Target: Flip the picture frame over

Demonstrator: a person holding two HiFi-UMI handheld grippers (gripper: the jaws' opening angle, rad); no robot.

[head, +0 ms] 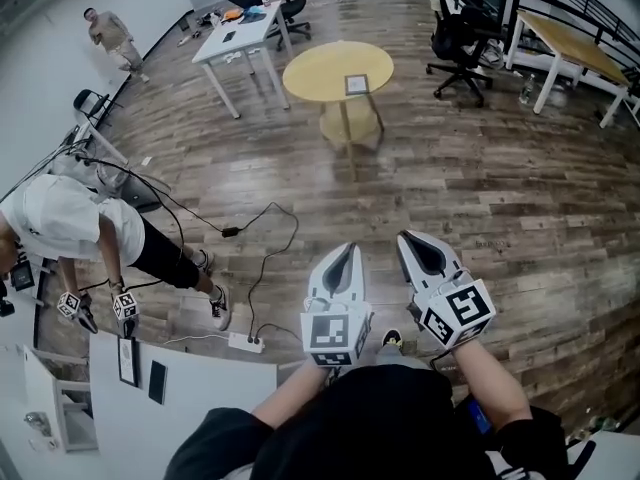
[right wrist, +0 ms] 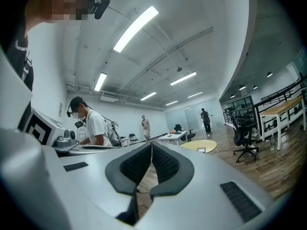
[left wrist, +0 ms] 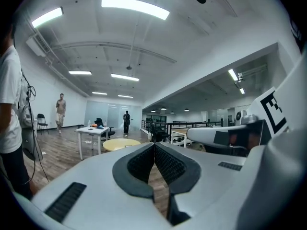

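Showing the approach stage, with the flip not yet begun. The picture frame (head: 357,84) lies flat on the round yellow worktop (head: 310,73), far across the wooden floor (head: 520,188) from the person, and nothing touches it.

Left claw (head: 346,248): jaws pressed together, nothing between the pads, as its own view confirms (left wrist: 154,147). Right claw (head: 406,236): likewise closed and empty (right wrist: 151,145). Both are held out side by side at about the same reach, pointing roughly level towards the far end of the room.

Key relation: the frame is straight ahead and well apart from both claws. In the head view it lies nearly in line with the left claw and a little to the left of the right claw. Neither hand is clearly nearer. In the left gripper view the frame (left wrist: 127,146) is a small speck to the left of the closed jaws. In the right gripper view (right wrist: 201,149) it appears to the right of them.

At this range the frame looks nearly square, so its long axis cannot be told, nor which face is up.

Judgement: the whole gap must be closed before any grasp, and at least one claw must open on arrival. A white worktop (head: 235,43) and an office chair (head: 460,43) flank the route without blocking it.
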